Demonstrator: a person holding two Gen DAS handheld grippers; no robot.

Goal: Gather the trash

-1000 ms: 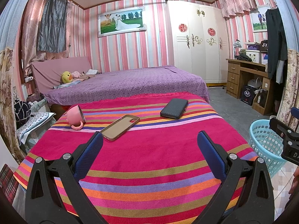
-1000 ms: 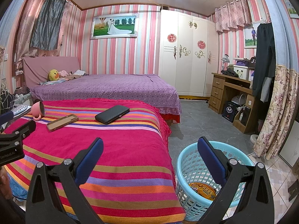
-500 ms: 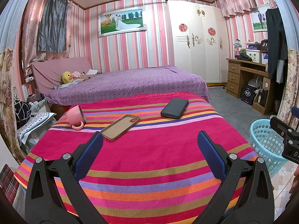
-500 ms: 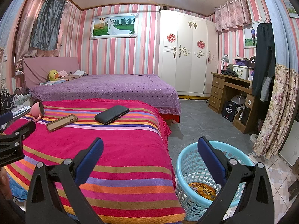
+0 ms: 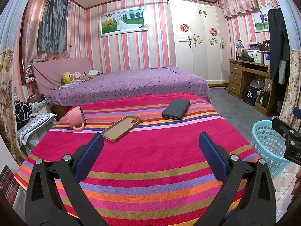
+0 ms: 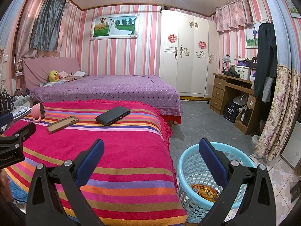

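Both grippers, left gripper and right gripper, are held with jaws spread and empty, essentially unmoved over the last second. Beside the striped bed, on the floor, the blue basket already holds one wrapper. No further trash is seen; collection is judged near complete.

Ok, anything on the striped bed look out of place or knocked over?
Yes: the pink mug lies tipped on its side near the far left corner of the striped blanket, with nothing visibly spilled. The phone case and dark wallet lie flat.
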